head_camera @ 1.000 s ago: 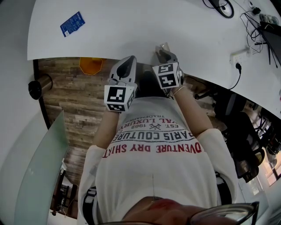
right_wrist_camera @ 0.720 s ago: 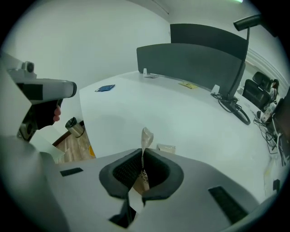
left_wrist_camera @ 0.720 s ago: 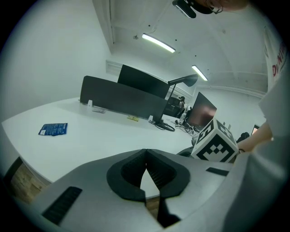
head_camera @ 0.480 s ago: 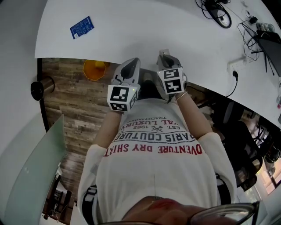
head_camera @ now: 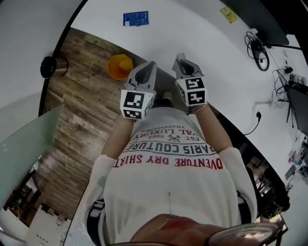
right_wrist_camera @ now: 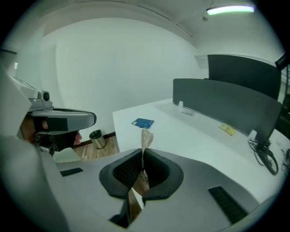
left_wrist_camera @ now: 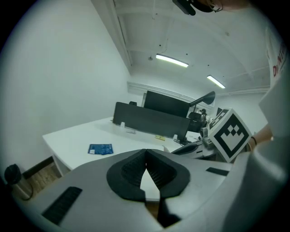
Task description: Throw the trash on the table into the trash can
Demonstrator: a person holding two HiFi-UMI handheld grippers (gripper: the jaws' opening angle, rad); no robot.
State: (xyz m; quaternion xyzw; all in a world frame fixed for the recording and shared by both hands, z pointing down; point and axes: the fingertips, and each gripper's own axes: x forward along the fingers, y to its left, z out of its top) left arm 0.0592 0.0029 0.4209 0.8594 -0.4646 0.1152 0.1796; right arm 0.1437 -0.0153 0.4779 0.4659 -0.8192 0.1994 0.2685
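My right gripper (head_camera: 182, 61) (right_wrist_camera: 142, 168) is shut on a thin clear wrapper (right_wrist_camera: 146, 135) that sticks up past the pads; it hangs over the near edge of the white table (head_camera: 192, 29). Beside it my left gripper (head_camera: 146, 68) (left_wrist_camera: 145, 164) is shut with nothing between its pads. A small dark round trash can (head_camera: 50, 66) (right_wrist_camera: 96, 137) stands on the wooden floor at the table's left end. A blue card (head_camera: 135, 18) (right_wrist_camera: 143, 123) (left_wrist_camera: 100, 148) lies flat on the table, farther out.
An orange object (head_camera: 120, 66) sits on the floor under the table edge, just left of my left gripper. A yellow note (head_camera: 229, 14), a dark desk divider (right_wrist_camera: 226, 106) and cables (head_camera: 257, 50) lie at the table's far right. A glass panel (head_camera: 29, 153) stands at the left.
Both grippers have risen from the table edge, the right one carrying the wrapper. The view has swung so the floor, trash can and orange object show more.
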